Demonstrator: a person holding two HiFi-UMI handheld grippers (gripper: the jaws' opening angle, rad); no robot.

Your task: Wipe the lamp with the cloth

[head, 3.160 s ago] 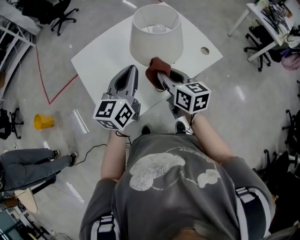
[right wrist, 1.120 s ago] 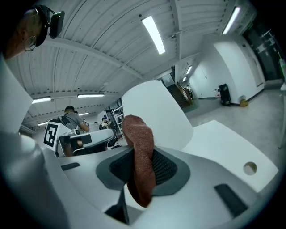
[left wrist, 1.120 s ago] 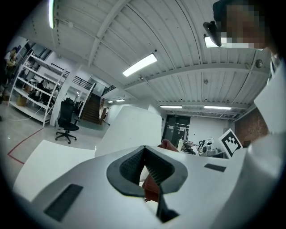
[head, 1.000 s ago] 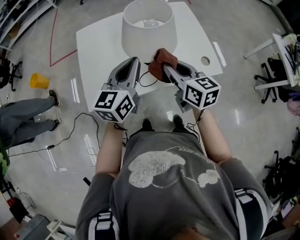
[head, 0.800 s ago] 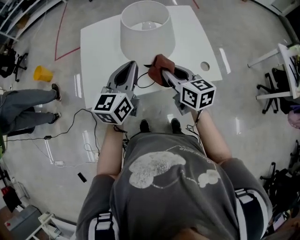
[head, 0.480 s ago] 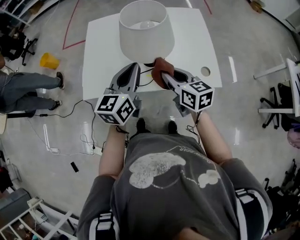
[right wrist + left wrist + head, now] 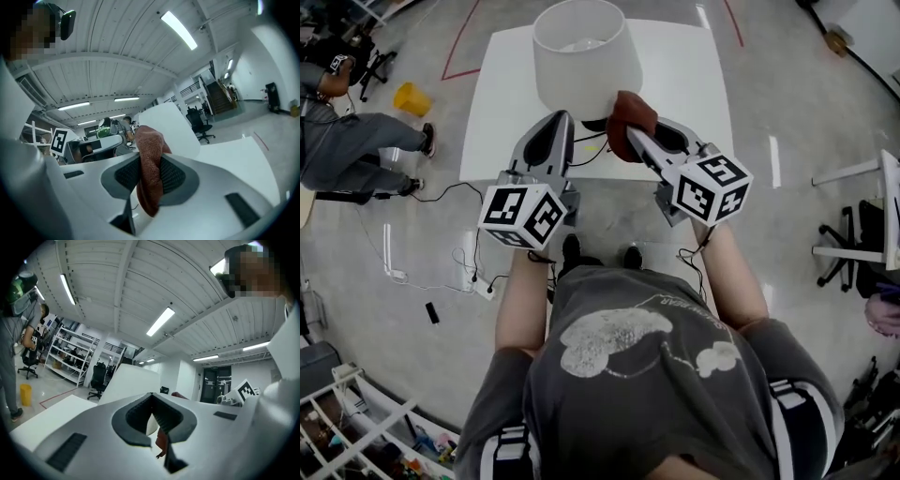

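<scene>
Overhead, the right tongs (image 7: 626, 131) hold the cloth (image 7: 630, 120) at the bottom edge of the lamp (image 7: 586, 56), which stands on the white surface (image 7: 694, 84), with the left tongs (image 7: 561, 120) just beside. The left gripper view shows the left tongs (image 7: 151, 398) clenched and empty, while the right gripper view shows the right tongs (image 7: 151, 161) gripping the cloth (image 7: 150, 173).

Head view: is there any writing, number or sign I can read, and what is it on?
Shirt: a curved line of print, too small to read.
Left cube, right cube: black-and-white square patterns, no letters or digits.
Lamp, cloth: no print.
Nothing is readable.
</scene>
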